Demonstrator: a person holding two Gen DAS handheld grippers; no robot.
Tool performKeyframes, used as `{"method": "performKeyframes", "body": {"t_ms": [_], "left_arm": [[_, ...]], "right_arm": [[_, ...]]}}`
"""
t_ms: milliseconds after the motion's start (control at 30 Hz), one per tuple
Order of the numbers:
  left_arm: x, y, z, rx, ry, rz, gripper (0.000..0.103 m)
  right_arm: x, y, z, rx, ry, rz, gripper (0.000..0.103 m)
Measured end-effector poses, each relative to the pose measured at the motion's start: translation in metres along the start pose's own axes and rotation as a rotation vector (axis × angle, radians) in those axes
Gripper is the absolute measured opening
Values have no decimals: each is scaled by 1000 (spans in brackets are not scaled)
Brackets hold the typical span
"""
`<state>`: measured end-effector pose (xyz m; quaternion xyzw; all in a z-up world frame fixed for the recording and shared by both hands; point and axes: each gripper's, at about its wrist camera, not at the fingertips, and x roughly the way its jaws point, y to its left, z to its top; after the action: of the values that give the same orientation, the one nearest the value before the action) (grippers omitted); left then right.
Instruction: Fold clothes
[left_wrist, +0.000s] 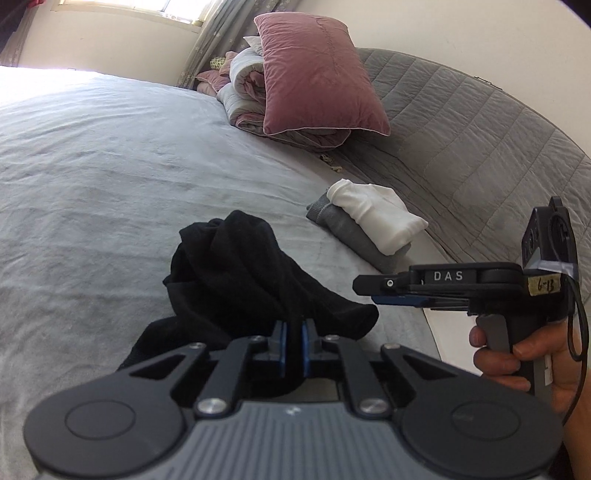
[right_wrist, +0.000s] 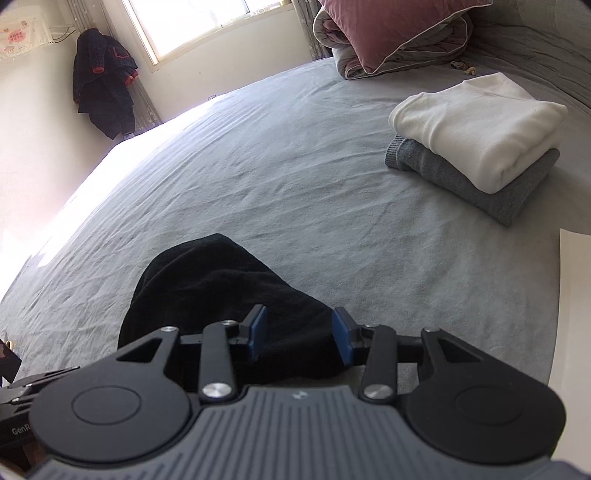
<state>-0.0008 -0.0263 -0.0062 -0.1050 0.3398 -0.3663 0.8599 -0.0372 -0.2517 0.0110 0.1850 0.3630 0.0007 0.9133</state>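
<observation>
Crumpled garment (left_wrist: 255, 273) on bed (left_wrist: 110, 155); folded stack (left_wrist: 369, 221) right, bedding pile (left_wrist: 295, 88) behind.

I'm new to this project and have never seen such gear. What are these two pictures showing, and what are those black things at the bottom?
Each black thing is a hand-held two-finger gripper with a camera looking along its fingers. One picture comes from the left gripper, the other from the right gripper. A person's hand holds the right one's handle. On the grey bed lie a crumpled black garment, a folded white garment stacked on a folded grey one, and a pink pillow on a quilt. The left gripper pinches the black garment; the right is open around it.
</observation>
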Motion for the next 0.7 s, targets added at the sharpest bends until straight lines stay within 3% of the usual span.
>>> {"method": "performKeyframes", "body": {"t_ms": [300, 533, 700], "left_arm": [[10, -34, -22, 176, 94, -103, 4], [6, -39, -28, 250, 112, -70, 6], [-5, -33, -23, 261, 91, -28, 19]], "right_arm": [[6, 32, 1, -26, 4, 117, 44], [19, 46, -2, -3, 55, 219, 44], [30, 55, -7, -71, 91, 200, 40]]}}
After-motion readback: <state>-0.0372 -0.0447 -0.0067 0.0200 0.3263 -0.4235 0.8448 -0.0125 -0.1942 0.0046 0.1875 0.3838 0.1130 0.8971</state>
